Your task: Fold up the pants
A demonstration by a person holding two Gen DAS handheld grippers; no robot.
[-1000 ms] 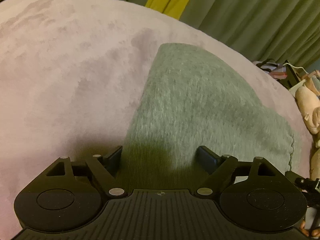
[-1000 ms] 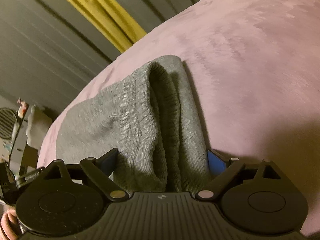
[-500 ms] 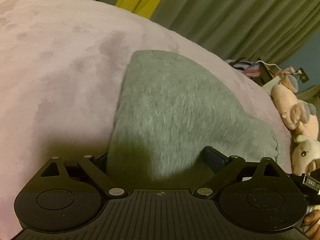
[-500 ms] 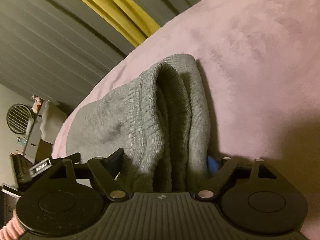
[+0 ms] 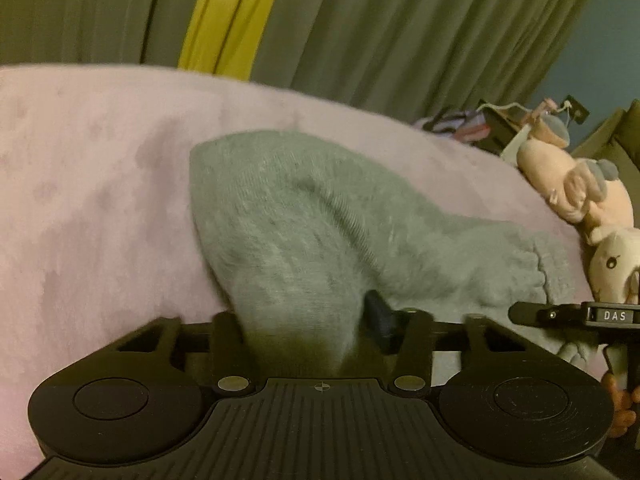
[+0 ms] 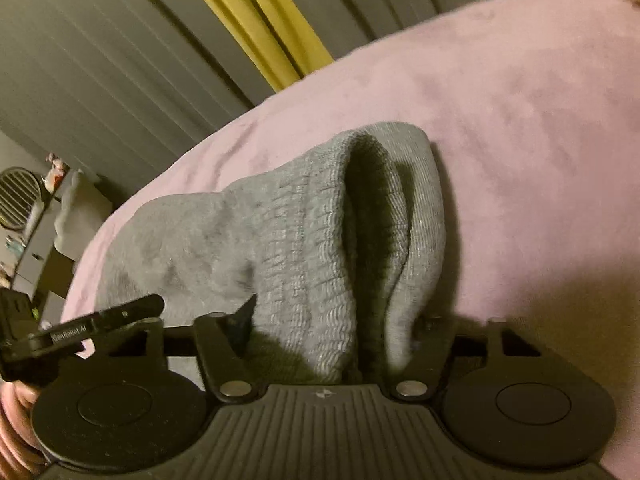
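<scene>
Grey knit pants [image 5: 304, 216] lie folded on a pink bed cover [image 5: 92, 184]. My left gripper [image 5: 300, 320] is shut on the near edge of the pants, and the cloth rises in a ridge from its jaws. My right gripper [image 6: 332, 328] is shut on the ribbed waistband end of the pants [image 6: 312, 232], several layers bunched between its jaws. Each gripper's side shows at the edge of the other's view.
Grey-green curtains with a yellow strip [image 5: 228, 20] hang behind the bed. Pink and white plush toys [image 5: 576, 188] lie at the right edge of the bed. Shelves and a fan [image 6: 20, 200] stand at far left in the right wrist view.
Both grippers have closed on the pants and lifted the near edge; the cloth now bunches and rises from the cover. The views have tilted up toward the curtains.
</scene>
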